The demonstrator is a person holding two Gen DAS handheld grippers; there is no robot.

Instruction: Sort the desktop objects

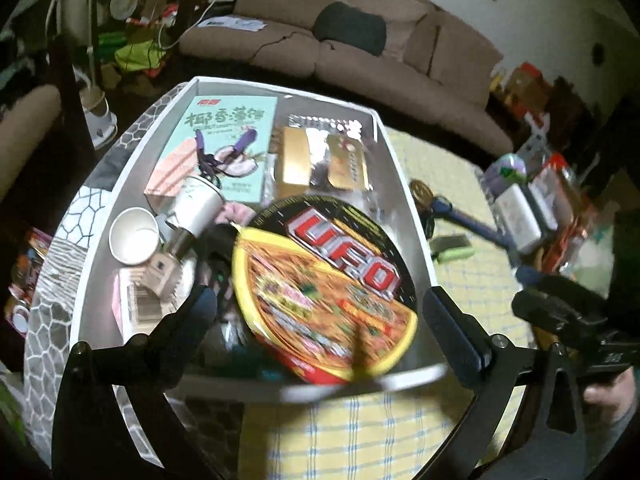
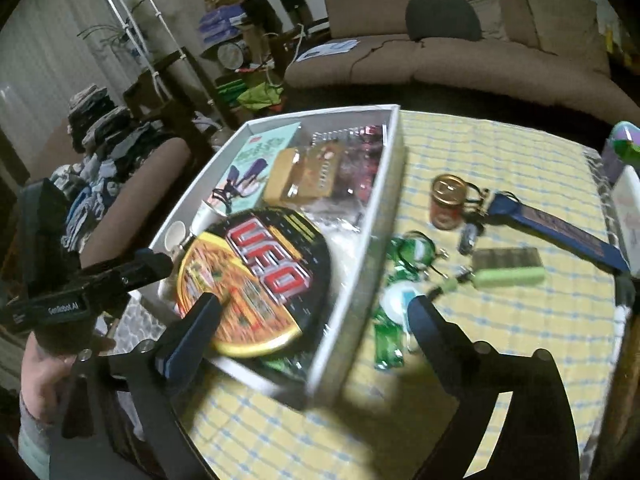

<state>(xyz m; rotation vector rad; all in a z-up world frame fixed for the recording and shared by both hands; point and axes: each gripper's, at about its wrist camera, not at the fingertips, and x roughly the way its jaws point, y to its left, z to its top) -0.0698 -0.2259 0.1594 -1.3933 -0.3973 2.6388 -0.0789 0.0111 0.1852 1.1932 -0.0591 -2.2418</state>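
- Left wrist view: the white box (image 1: 404, 184) holds a noodle bowl (image 1: 320, 288) (lid blurred), a mint carton (image 1: 224, 148), paper cups (image 1: 134, 236); left tongs (image 1: 320, 320) spread wide, empty.
- Right wrist view: the bowl leans inside the box on the bench (image 2: 500, 320); right tongs (image 2: 316, 320) gape empty.

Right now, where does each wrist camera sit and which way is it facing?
Left wrist: on the left gripper, tilted down at the white box holding the UFO noodle bowl; its open fingers and the right gripper show at the right edge.
Right wrist: on the right gripper, tilted down over the box's right wall and the yellow checked tablecloth; the left gripper and a hand show at left.
Shared: box, noodle bowl, tablecloth, brown sofa.
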